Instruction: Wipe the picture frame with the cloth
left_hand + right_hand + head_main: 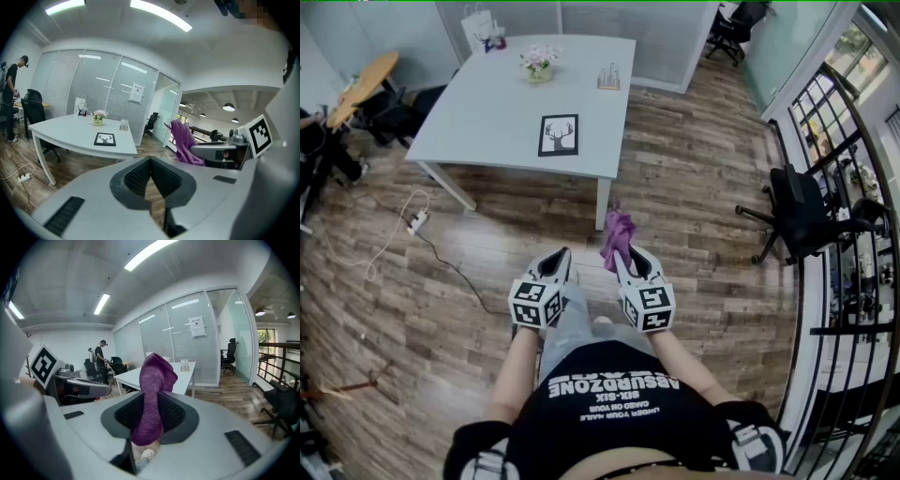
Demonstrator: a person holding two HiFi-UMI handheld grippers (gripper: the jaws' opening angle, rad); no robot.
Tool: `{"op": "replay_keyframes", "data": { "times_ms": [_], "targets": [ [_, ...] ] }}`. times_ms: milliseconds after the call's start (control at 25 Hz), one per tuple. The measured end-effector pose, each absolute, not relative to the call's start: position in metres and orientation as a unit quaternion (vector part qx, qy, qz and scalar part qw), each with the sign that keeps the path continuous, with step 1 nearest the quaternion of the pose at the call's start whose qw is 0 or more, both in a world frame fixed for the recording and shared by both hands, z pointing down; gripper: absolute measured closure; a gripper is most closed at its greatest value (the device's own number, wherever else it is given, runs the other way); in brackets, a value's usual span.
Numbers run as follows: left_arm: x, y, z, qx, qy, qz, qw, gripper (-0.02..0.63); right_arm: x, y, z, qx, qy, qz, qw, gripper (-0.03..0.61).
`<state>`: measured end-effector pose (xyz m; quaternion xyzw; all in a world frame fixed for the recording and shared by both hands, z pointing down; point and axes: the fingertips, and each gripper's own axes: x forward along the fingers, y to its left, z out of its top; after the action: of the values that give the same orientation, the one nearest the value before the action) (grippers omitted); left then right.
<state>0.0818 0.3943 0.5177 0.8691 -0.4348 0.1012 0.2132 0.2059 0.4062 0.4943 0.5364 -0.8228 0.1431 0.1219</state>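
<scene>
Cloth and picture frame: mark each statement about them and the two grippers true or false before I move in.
1. The right gripper grips the purple cloth in its jaws. True.
2. The cloth touches the picture frame. False: the frame is on the table, far ahead of both grippers.
3. The left gripper has its jaws together on nothing. True.
4. The frame stands upright. False: it lies flat.

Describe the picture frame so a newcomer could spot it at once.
Find the big pale table. The frame lies flat near its front edge. It alone is black-bordered with a deer silhouette; the flowers and rack stand farther back.
</scene>
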Motion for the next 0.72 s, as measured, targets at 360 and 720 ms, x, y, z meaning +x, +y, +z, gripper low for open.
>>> {"op": "replay_keyframes", "data": {
  "times_ms": [360, 720],
  "targets": [
    [0.059, 0.349, 0.517, 0.864, -0.449, 0.097, 0.205, 0.598, 0.184, 0.362, 0.499, 0.525, -0.826, 0.146, 0.143, 0.476],
    [0.016, 0.237, 0.533, 0.855, -0.466, 0.094, 0.210, 0.598, 0.150, 0.259, 0.512, 0.514, -0.831, 0.148, 0.155, 0.472]
  ]
}}
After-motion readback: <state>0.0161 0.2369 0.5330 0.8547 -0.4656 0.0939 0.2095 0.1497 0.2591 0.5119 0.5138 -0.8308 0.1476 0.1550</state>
